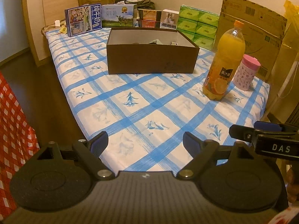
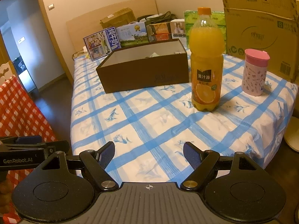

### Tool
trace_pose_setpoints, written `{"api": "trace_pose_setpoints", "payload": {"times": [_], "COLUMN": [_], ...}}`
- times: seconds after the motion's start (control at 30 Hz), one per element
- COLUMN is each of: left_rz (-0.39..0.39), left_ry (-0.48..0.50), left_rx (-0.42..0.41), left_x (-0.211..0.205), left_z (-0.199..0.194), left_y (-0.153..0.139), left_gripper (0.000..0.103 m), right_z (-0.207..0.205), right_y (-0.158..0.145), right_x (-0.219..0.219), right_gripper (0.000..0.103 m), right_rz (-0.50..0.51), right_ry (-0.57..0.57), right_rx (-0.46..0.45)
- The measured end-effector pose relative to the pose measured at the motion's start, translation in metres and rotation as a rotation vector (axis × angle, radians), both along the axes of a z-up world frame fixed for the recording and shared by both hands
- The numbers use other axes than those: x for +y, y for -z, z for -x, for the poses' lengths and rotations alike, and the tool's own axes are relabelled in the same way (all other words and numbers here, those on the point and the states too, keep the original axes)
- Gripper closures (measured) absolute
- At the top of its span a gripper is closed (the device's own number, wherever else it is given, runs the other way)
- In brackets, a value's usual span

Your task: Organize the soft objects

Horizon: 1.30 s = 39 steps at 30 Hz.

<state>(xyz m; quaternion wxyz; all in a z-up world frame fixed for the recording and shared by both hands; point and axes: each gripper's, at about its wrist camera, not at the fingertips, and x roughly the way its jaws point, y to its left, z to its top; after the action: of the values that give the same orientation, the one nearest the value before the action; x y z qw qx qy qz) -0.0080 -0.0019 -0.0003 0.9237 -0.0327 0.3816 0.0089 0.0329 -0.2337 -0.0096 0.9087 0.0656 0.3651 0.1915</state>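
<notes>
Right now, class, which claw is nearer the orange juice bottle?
Right. The right claw, open, sits just short of the orange juice bottle; the left claw, also open, is further left, facing the brown box.

A desk covered in a blue-checked cloth (image 1: 130,100) carried an orange juice bottle (image 1: 225,63) with a pink-lidded cup (image 1: 246,72) just beside it. Along the far edge stood milk cartons (image 1: 84,19), stacked green tissue packs (image 1: 198,26) and a tall cardboard box (image 1: 254,29). A red-checked cloth (image 2: 20,108), possibly draped over a chair, hung at the left.
</notes>
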Motion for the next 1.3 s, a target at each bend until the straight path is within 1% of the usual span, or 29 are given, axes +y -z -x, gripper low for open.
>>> {"api": "trace_pose_setpoints", "payload": {"times": [0.37, 1.3], "left_rz": [-0.004, -0.004], "left_ry": [0.021, 0.027], "left_rx": [0.012, 0.019], "left_x": [-0.0083, -0.0098], "left_z": [-0.0034, -0.0064], "left_y": [0.0029, 0.0063], "left_gripper": [0.017, 0.017], "right_z": [-0.002, -0.0034], "right_y": [0.0058, 0.0092], "right_x": [-0.004, -0.005], "right_gripper": [0.023, 0.023], "right_rz": [0.001, 0.0], "right_ry": [0.007, 0.012], "right_rx": [0.014, 0.02]}}
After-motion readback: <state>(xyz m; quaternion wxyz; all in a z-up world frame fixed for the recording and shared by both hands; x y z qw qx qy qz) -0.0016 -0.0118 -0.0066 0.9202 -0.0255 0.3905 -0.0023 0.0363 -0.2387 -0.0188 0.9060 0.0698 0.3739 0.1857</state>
